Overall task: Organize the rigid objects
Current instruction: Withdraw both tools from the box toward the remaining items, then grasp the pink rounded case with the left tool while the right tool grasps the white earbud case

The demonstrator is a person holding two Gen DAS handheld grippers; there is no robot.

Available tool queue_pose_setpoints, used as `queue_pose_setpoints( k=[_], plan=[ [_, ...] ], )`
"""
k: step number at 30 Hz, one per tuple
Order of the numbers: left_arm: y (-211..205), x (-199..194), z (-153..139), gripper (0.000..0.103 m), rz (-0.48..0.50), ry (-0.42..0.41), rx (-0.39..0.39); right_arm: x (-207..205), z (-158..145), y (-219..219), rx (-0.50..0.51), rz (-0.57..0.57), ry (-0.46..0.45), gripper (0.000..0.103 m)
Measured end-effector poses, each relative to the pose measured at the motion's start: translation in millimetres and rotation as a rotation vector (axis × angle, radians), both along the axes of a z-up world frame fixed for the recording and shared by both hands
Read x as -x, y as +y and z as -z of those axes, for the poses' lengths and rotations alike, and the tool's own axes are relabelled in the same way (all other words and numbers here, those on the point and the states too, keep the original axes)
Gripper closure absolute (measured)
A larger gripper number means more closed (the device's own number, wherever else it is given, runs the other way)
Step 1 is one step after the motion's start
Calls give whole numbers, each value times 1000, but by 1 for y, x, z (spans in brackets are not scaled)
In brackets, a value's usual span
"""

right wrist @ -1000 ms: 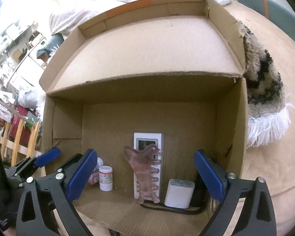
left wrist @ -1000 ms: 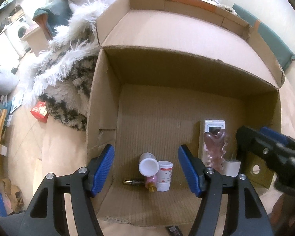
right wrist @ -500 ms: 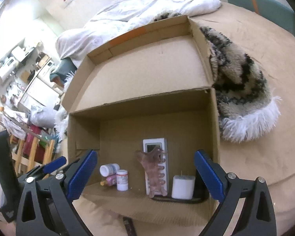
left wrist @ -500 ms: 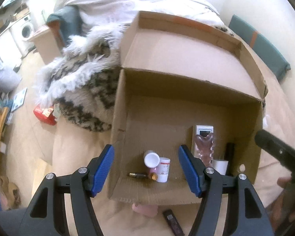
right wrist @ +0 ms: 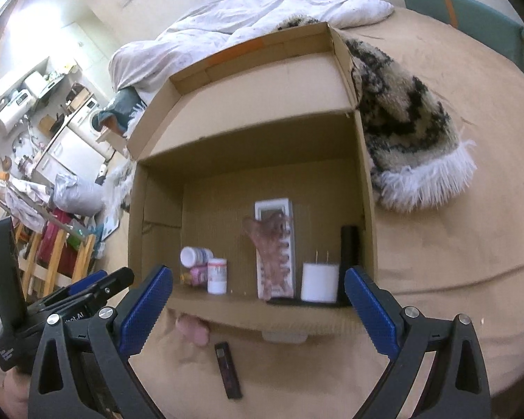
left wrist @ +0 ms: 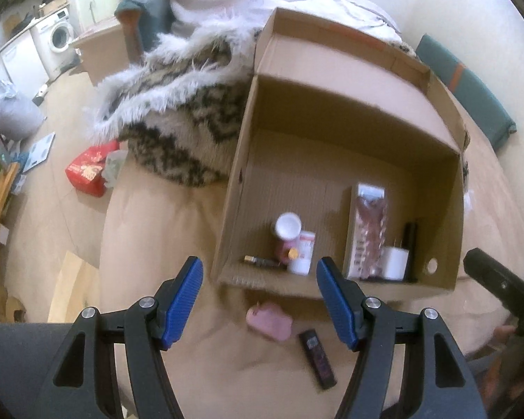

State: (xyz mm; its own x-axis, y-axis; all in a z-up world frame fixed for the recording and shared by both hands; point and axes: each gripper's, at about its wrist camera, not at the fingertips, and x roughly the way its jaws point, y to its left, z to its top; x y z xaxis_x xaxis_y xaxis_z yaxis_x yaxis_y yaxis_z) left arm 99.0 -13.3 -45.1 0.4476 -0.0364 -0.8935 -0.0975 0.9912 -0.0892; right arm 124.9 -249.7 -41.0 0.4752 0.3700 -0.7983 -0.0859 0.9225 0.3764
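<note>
Bottles (left wrist: 298, 241), clip (right wrist: 274, 244) and charger (right wrist: 320, 281) already sit along the box's (left wrist: 234, 188) near edge, while both tools (left wrist: 258, 300) (right wrist: 258, 300) hang wide and empty over a pink thing (left wrist: 269, 320) and dark stick (right wrist: 228, 370) left on the bed.

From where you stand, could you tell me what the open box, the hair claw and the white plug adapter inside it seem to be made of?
Box: brown corrugated cardboard, matte; fluted ribbing shows on its floor.
Hair claw: probably translucent pinkish-brown plastic, glossy; the white panel behind shows through faintly.
Plug adapter: smooth white plastic, apparently, with two thin prongs that look metallic.
</note>
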Motion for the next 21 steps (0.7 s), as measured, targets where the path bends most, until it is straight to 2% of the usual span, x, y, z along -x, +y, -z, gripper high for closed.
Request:
queue_pose_setpoints(
  k=[6, 11, 21],
  plan=[
    [14, 14, 24, 38, -28, 63, -7, 17, 15, -2, 7, -25, 59, 0],
    [24, 17, 48, 38, -70, 152, 40, 21, 33, -7, 4, -33, 138, 0],
    [-18, 1, 96, 38, 60, 271, -11, 8, 79, -7, -34, 6, 331, 0]
  ],
)
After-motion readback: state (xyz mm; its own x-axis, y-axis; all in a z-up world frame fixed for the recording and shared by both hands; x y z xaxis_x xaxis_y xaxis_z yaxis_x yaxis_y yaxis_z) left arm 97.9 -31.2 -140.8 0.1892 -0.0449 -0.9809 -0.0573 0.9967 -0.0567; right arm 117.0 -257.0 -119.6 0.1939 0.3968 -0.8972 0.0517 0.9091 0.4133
